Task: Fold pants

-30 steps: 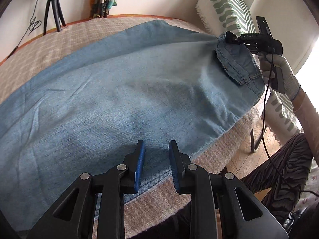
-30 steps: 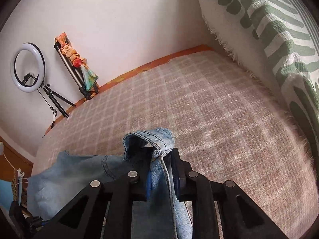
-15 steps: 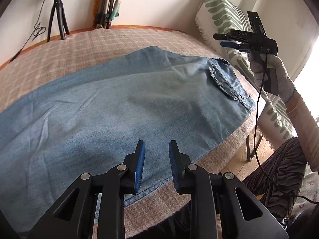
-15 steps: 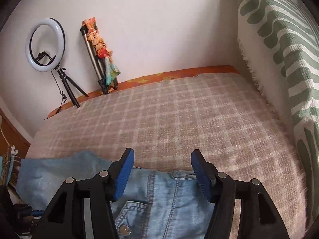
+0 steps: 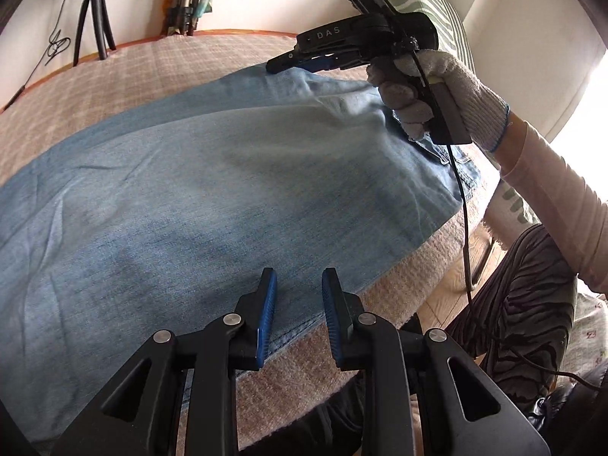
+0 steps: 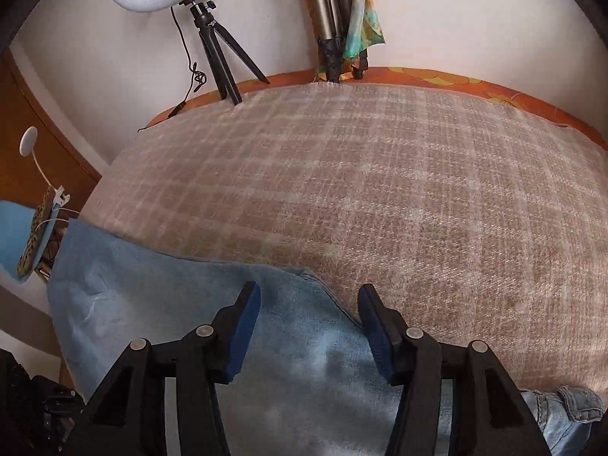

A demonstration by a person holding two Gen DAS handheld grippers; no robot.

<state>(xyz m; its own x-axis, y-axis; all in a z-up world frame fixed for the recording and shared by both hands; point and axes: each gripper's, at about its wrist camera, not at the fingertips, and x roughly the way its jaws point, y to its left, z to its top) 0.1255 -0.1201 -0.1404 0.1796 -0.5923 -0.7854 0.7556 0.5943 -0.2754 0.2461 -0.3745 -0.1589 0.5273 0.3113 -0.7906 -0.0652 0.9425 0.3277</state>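
Note:
Light blue denim pants (image 5: pixel 228 190) lie spread flat across the checked bed cover (image 5: pixel 152 60); they also show in the right wrist view (image 6: pixel 159 296). My left gripper (image 5: pixel 299 288) is open and empty, hovering over the pants' near hem edge. My right gripper (image 6: pixel 309 300) is open and empty above the pants' far edge, near the crotch. In the left wrist view the right gripper (image 5: pixel 300 62) hangs just over that far edge, held by a white-gloved hand (image 5: pixel 429 87). The waistband (image 5: pixel 463 167) lies at the right, partly hidden behind the hand.
A ring light on a tripod (image 6: pixel 212 38) and a second tripod with a colourful scarf (image 6: pixel 342 22) stand by the far wall. A green striped pillow (image 5: pixel 429 3) leans at the right. The person's striped legs (image 5: pixel 532 285) and wooden floor are beside the bed.
The right gripper let go of the waistband, opened, and moved left along the pants' far edge. The pants now lie flat. The left gripper stayed open over the near hem.

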